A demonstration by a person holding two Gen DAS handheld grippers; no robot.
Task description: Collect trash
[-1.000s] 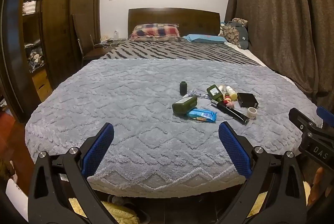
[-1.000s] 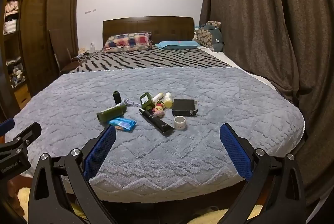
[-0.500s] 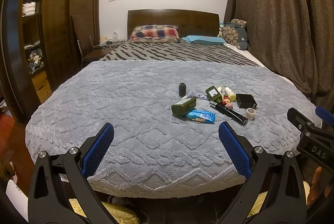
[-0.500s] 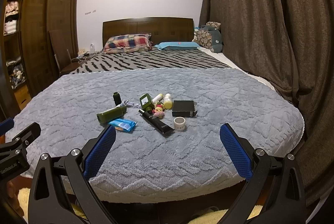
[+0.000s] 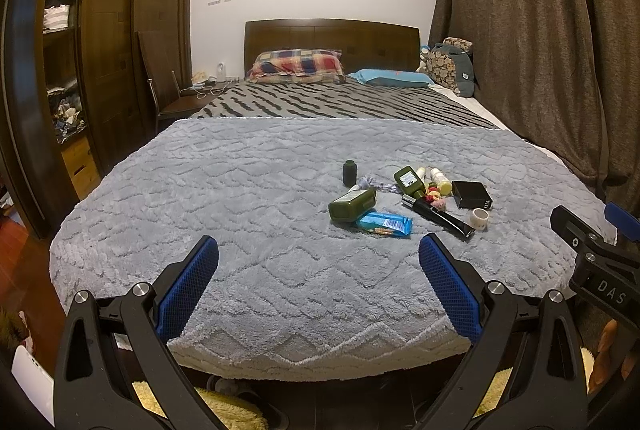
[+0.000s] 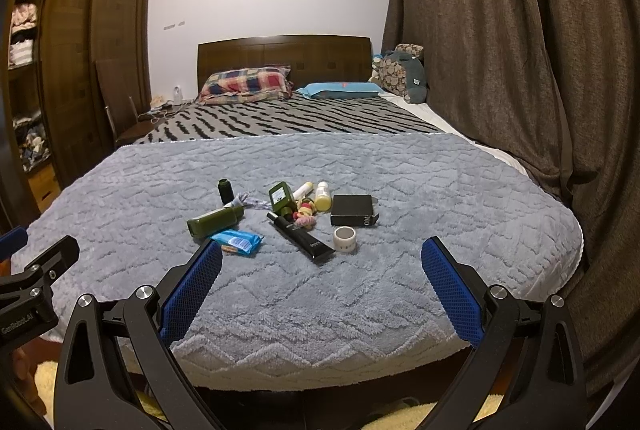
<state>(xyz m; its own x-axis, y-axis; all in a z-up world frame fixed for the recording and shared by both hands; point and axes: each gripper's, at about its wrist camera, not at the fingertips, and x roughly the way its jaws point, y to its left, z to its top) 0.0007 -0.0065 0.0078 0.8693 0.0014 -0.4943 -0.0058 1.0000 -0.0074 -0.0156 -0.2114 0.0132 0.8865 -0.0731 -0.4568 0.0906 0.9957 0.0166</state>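
Trash lies in one small cluster on the grey fluffy blanket [image 5: 248,213] of the bed: a blue crinkled snack wrapper [image 6: 237,241] touching a dark green plastic bottle [image 6: 215,221]. Left tool [image 5: 318,286] and right tool [image 6: 321,288] hover spread wide, grasping nothing.

A cluster of small items lies on the grey blanket [image 6: 360,294] toward the foot of the bed. A dark green bottle [image 6: 216,221] lies on its side, with a blue snack wrapper [image 6: 237,242] just beside it on the near side. A small dark bottle [image 6: 225,190] stands upright behind them. A black tube [image 6: 301,236] lies diagonally at centre. A square green bottle [image 6: 282,197], two small pale bottles [image 6: 322,196] and pink hair ties [image 6: 305,216] are bunched together. A black box [image 6: 353,215] lies flat, and a tape roll [image 6: 345,239] sits near it.
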